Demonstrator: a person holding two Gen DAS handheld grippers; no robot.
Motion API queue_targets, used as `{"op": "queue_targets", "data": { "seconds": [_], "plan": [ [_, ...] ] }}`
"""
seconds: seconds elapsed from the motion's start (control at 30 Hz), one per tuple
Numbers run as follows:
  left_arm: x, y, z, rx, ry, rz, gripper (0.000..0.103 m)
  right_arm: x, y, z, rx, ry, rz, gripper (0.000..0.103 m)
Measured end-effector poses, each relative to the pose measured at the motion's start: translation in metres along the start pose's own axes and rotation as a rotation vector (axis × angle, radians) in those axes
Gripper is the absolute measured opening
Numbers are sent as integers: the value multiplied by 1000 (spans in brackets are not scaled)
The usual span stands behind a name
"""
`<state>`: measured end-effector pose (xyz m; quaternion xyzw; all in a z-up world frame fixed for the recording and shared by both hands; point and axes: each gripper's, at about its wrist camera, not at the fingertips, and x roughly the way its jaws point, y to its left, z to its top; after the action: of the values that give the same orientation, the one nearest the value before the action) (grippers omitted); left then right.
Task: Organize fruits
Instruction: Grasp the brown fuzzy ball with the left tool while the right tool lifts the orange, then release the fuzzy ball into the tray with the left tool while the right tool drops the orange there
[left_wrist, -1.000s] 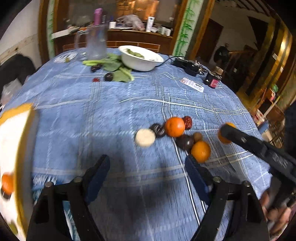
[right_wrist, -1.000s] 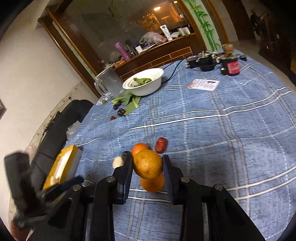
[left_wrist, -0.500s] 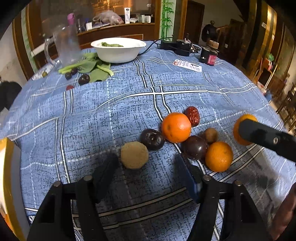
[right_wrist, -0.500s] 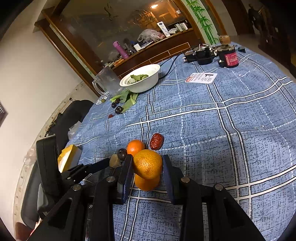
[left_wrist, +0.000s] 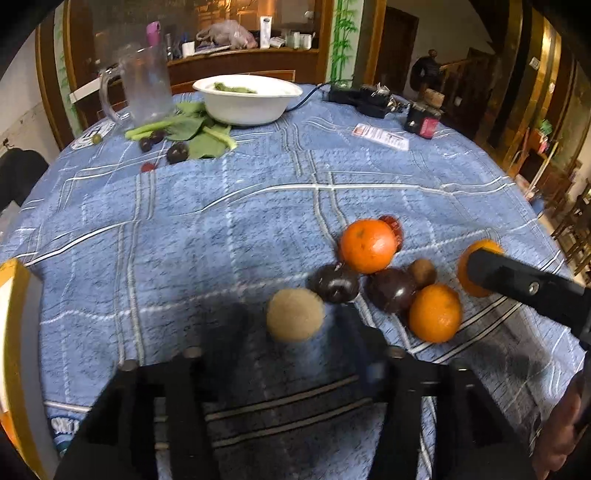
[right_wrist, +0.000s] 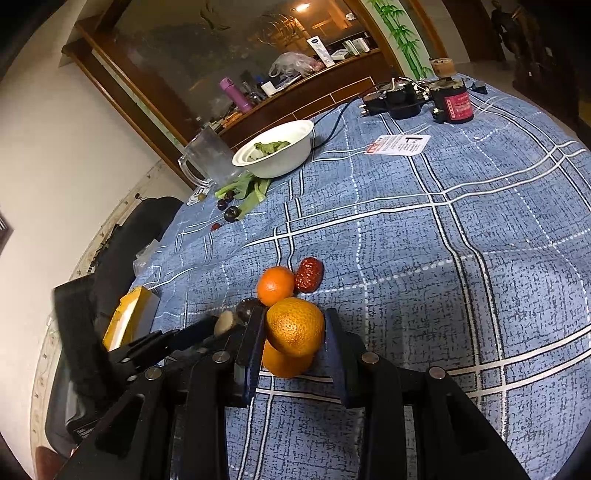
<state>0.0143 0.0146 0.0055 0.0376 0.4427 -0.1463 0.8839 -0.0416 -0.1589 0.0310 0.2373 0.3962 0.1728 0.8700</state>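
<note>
Straddling the tan round fruit (left_wrist: 294, 314) with the left tongs (left_wrist: 291, 332)

It lies on the table (left_wrist: 221, 221) just ahead between half-open jaws that have just widened; the right tongs (right_wrist: 293, 332) clamp an orange (right_wrist: 295, 326).

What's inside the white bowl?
The white bowl has green leaves in it, seen over the rim. Whether anything lies under the leaves or deeper down cannot be seen, because the bowl's wall hides it.
</note>
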Motion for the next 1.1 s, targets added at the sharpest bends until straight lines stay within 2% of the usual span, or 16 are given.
{"op": "queue_targets", "data": {
  "seconds": [0.07, 0.13, 0.17, 0.23, 0.33, 0.43, 0.53, 0.67, 0.8, 0.93, 1.03, 1.1],
  "plan": [
    [2, -7, 0, 26, 6, 25, 59, 0, 1, 0, -3, 2, 3, 34],
    [1, -12, 0, 49, -4, 28, 33, 1, 2, 1, -4, 2, 7, 34],
    [-1, -14, -1, 54, -4, 30, 27, 1, 2, 1, -3, 2, 11, 34],
    [-5, -17, -3, 56, -9, 55, 27, 0, 1, 2, 0, 1, 17, 34],
    [-24, -13, -8, 17, -33, 40, 27, -1, -1, 2, 8, -4, 22, 34],
    [-57, -7, -15, -26, -77, 37, 28, -2, -6, 2, 34, -7, 32, 34],
    [-94, 5, -26, -59, -124, 65, 28, -4, -11, 3, 61, -14, 45, 34],
    [-138, 39, -45, -143, -168, 109, 28, -5, -11, 0, 60, -16, 43, 34],
    [-175, 88, -68, -235, -201, 194, 28, -10, 0, -6, 27, -20, 30, 34],
    [-203, 147, -100, -339, -192, 319, 28, -10, 36, -19, 19, 19, 92, 34],
    [-207, 184, -122, -418, -168, 401, 28, -6, 95, -32, -86, 60, 147, 34],
    [-207, 200, -134, -464, -152, 410, 28, 3, 137, -43, -158, 98, 188, 34]
  ]
}}
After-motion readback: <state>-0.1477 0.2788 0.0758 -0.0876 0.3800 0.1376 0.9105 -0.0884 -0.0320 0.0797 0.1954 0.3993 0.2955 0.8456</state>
